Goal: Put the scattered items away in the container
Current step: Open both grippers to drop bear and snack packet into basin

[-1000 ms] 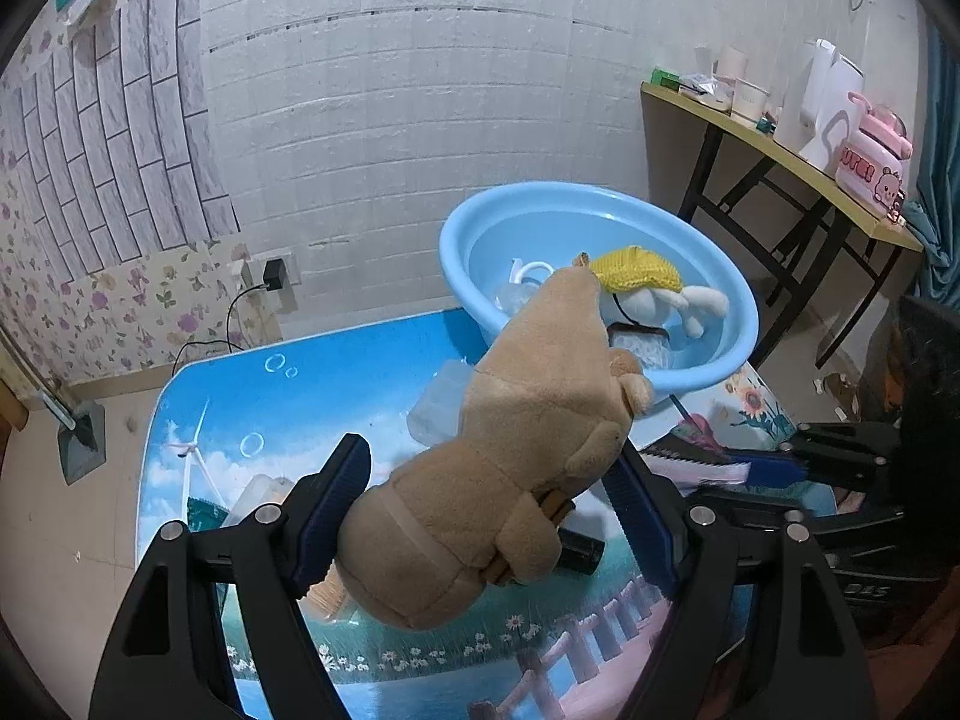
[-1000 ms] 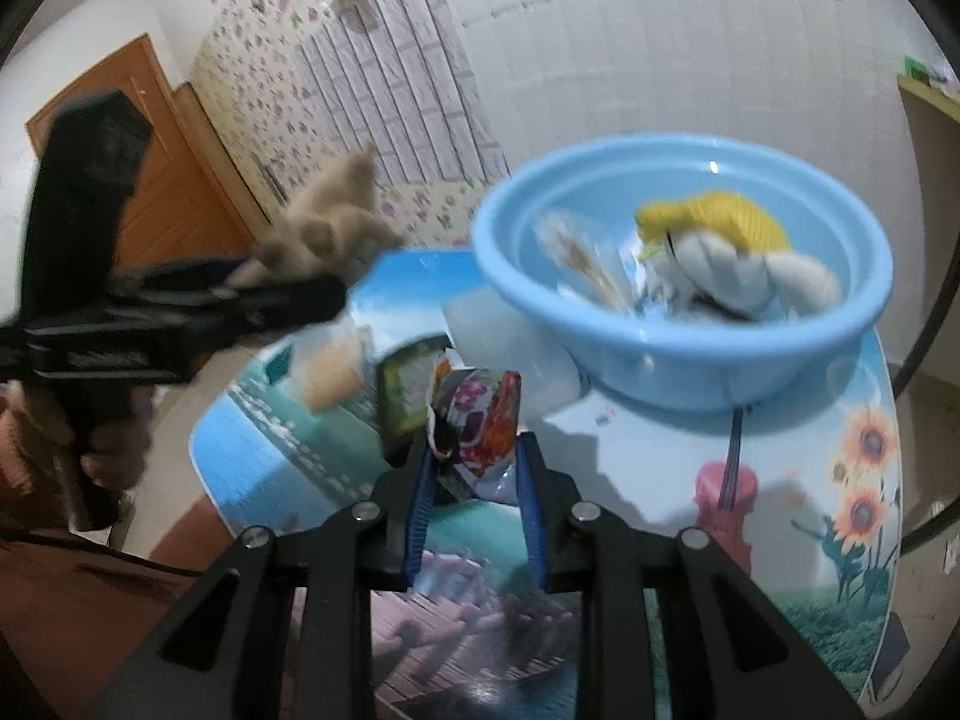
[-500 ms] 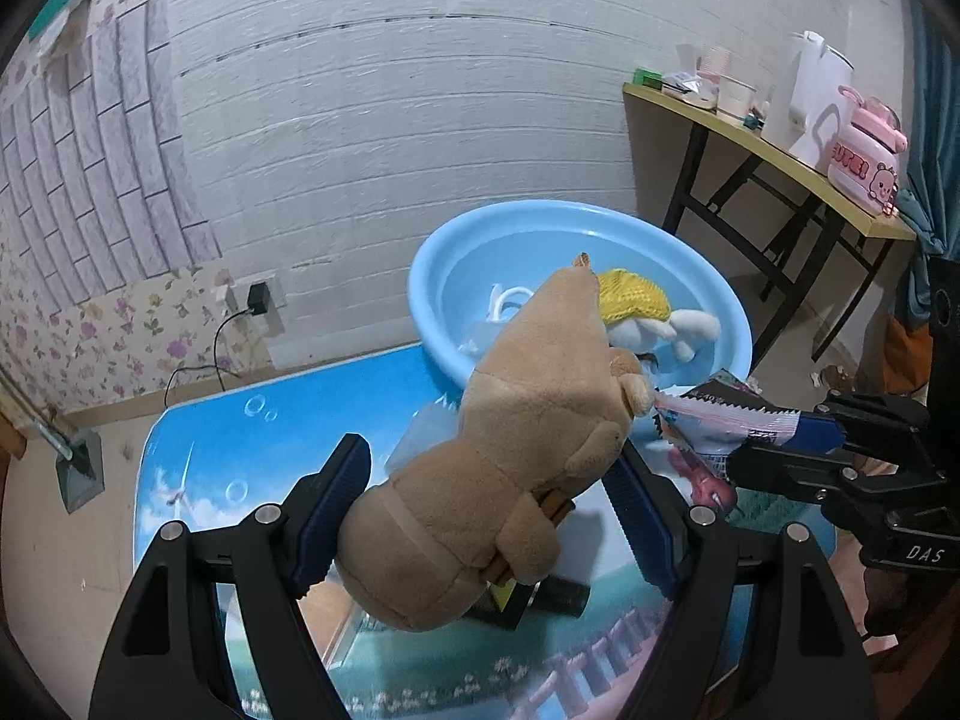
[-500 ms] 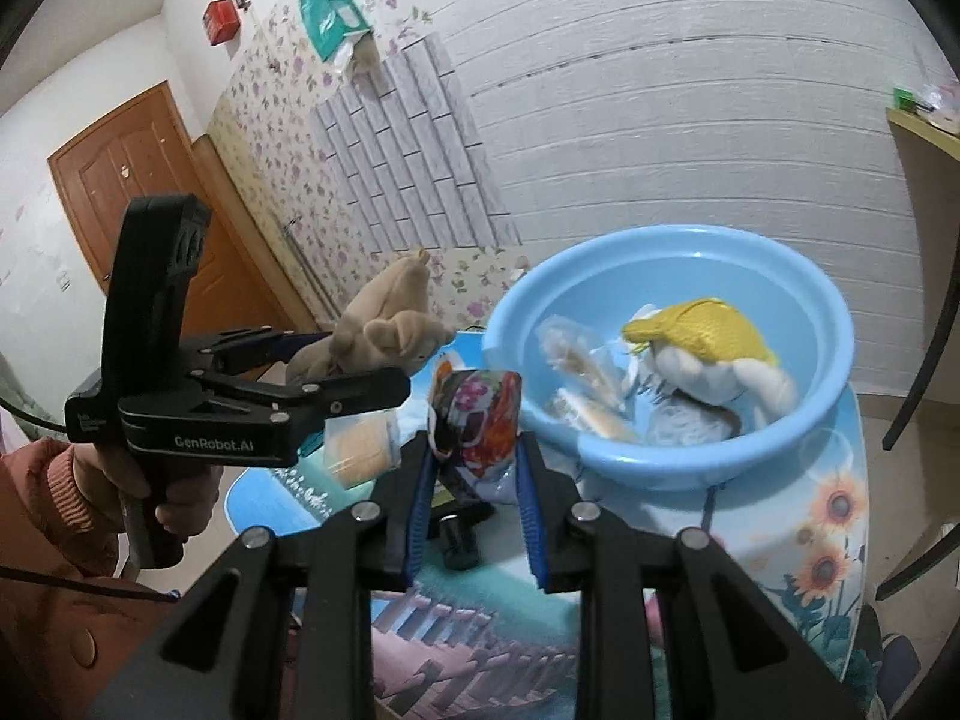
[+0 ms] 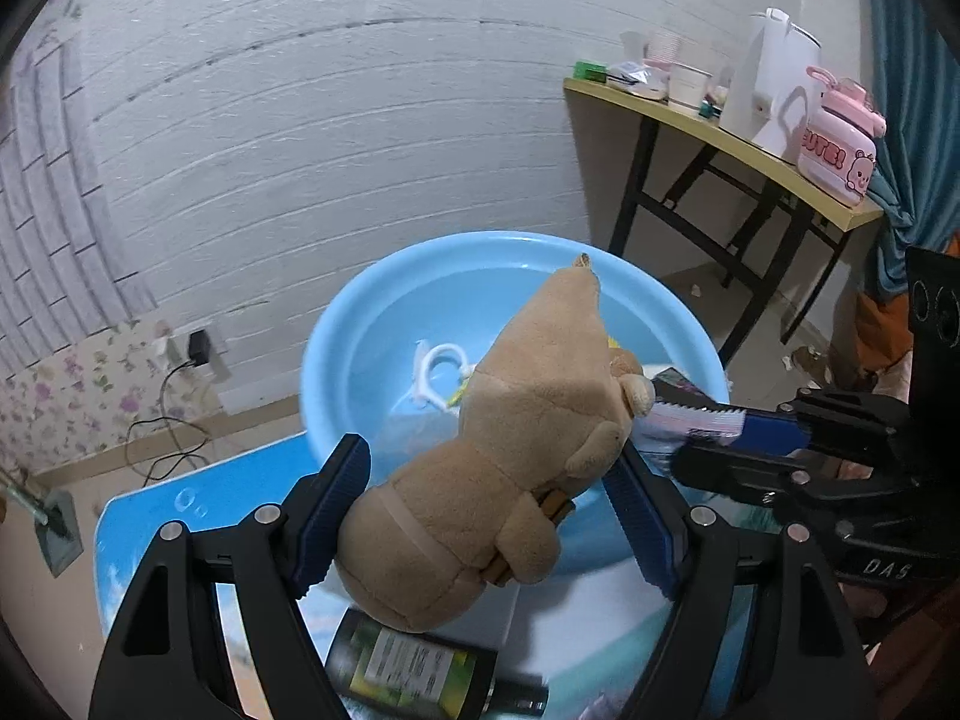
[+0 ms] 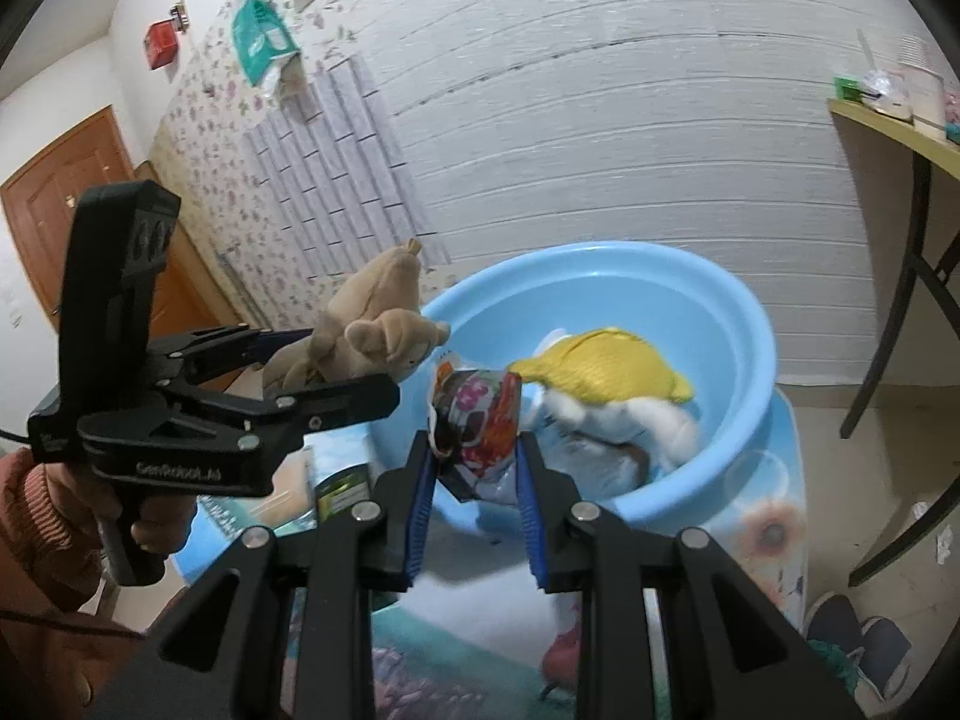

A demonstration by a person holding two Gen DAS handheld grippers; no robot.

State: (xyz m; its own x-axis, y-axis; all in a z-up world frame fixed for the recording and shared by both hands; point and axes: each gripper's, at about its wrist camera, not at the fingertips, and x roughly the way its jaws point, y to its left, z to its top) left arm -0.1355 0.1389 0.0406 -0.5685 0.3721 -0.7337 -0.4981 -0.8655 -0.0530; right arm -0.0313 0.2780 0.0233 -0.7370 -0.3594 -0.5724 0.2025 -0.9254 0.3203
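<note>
Carry step, both hands loaded, drop not yet made. The blue basin point(image 5: 336, 360) sits on the desk point(image 5: 138, 516) by the white brick wall & already has stuff in it: a yellow-and-white soft toy point(image 6: 606, 372), clear wrapped packets point(image 6: 588, 462), a white ring thing point(image 5: 441, 360). The tan plush toy point(image 5: 510, 450) hangs clamped in the left claw point(image 5: 498, 498), jaws wide round its belly, pads pressing both sides; its head pokes up over the basin's near rim, body is over the rim w/ its rear a bit short of it. The snack packet point(image 6: 480, 426) is pinched in the right claw point(image 6: 474, 480), jaws nearly closed on it, also just at the near rim, right of the plush, w/ the two claws near each other. Still on the desk short of the basin: a dark green-labelled bottle point(image 5: 414, 666) lying on its side, plus something pale beside it, can't tell what. Next, prob.: push both claws on past the rim til loads are fully over the basin's inside, then let go — plush is bulky, could catch the rim or land on the toy & roll out, so go deeper; packet is light, may cling to a pad. Then back for the bottle.
</note>
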